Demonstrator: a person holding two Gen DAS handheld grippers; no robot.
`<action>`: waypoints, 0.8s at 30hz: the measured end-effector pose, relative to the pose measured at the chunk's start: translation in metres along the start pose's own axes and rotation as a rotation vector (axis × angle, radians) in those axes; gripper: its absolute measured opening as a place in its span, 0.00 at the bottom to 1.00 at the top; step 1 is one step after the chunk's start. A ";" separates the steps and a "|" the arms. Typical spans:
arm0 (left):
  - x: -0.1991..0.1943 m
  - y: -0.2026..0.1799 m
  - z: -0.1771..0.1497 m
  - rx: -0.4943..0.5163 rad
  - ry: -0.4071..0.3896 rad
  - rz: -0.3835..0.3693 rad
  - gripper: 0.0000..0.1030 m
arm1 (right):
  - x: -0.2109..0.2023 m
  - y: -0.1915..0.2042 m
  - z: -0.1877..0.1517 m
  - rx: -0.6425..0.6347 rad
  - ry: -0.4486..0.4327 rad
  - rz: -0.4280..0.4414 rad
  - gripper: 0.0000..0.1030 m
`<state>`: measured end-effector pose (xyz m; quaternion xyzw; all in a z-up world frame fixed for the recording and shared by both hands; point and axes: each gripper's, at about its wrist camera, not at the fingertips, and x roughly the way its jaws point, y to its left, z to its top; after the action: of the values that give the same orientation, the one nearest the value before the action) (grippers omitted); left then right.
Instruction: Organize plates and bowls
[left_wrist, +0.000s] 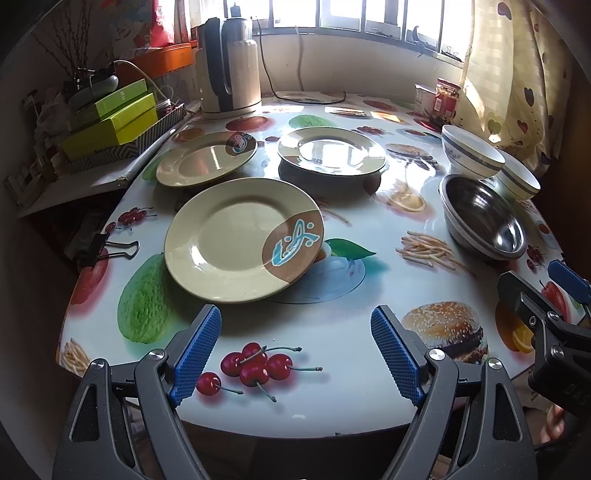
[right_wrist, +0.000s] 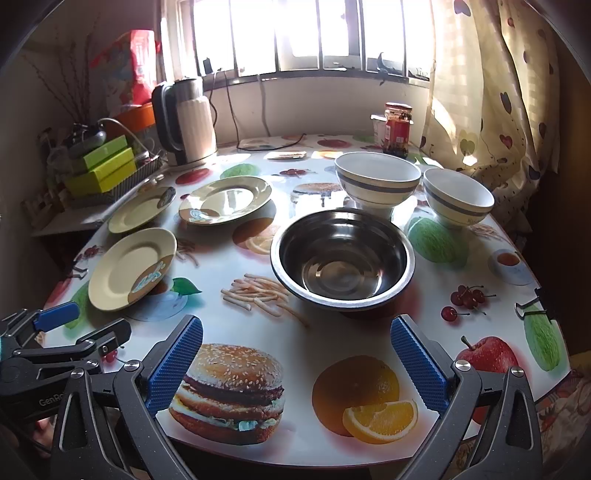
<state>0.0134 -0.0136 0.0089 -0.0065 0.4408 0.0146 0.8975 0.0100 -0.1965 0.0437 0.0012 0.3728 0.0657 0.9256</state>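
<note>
- Left wrist view: left gripper (left_wrist: 295, 354) spread, empty; three plates (left_wrist: 243, 240) lie separate at twelve o'clock, unstacked.
- Right gripper (right_wrist: 295, 369) spread, empty; steel bowl (right_wrist: 341, 258) and two white bowls (right_wrist: 376, 181) at twelve, unnested. Nothing looks organized yet.

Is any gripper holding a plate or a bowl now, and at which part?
Nothing is held. The left gripper and the right gripper both have open, empty jaws above the table edge.
</note>
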 end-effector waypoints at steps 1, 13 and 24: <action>0.000 0.000 0.000 -0.001 0.001 -0.001 0.81 | 0.000 0.000 0.000 0.000 0.001 0.000 1.00; 0.001 0.001 -0.001 -0.002 0.001 -0.003 0.81 | 0.001 0.000 0.000 0.001 0.001 0.001 1.00; 0.001 0.001 -0.002 -0.002 0.002 -0.003 0.81 | 0.001 0.000 0.000 0.000 0.002 0.000 1.00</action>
<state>0.0128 -0.0122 0.0069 -0.0081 0.4417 0.0136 0.8970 0.0100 -0.1960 0.0430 0.0012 0.3739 0.0656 0.9252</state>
